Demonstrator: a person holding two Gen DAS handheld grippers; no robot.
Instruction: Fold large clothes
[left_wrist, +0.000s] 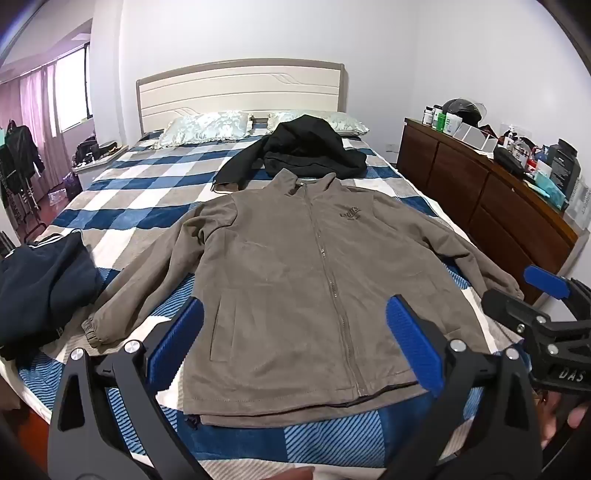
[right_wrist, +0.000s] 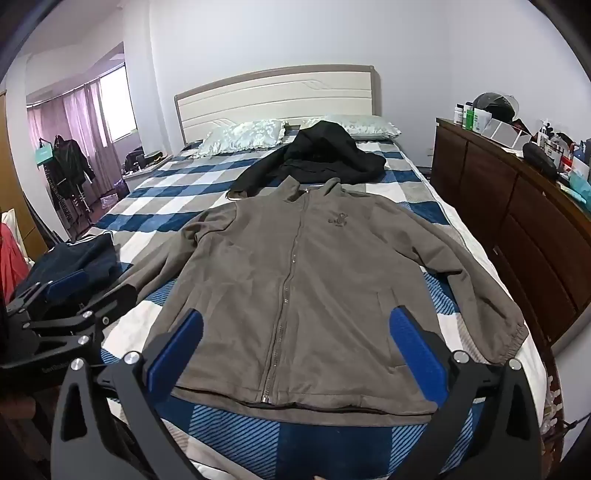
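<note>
A: Where do we stand? On the left of the checked blue, white and grey bedspread (left_wrist: 122, 177) I see a folded dark navy garment with white stripes (left_wrist: 40, 288), and in the middle the large grey-brown zip-up jacket (left_wrist: 295, 280).

B: Yes, the jacket lies flat, front side up, zip closed, both sleeves spread out, hem toward us. The left gripper (left_wrist: 295, 343) hovers above the hem with its blue pads wide apart and nothing between them. The right gripper (right_wrist: 295, 350) is the same: spread wide, empty, above the hem.

A: So no fold is begun, I think. How to do the first one well?

B: I would start from the left sleeve (left_wrist: 140, 295): take it near the cuff and lay it across the chest, then do the same with the right sleeve (right_wrist: 476, 288). Pinch only the jacket cloth, not the bedspread under it.

A: And the crumpled black jacket (left_wrist: 306, 147) behind the collar?

B: It touches or overlaps the collar area, so keep the folds away from it. The dark wooden dresser (left_wrist: 480, 199) on the right is well apart.
</note>
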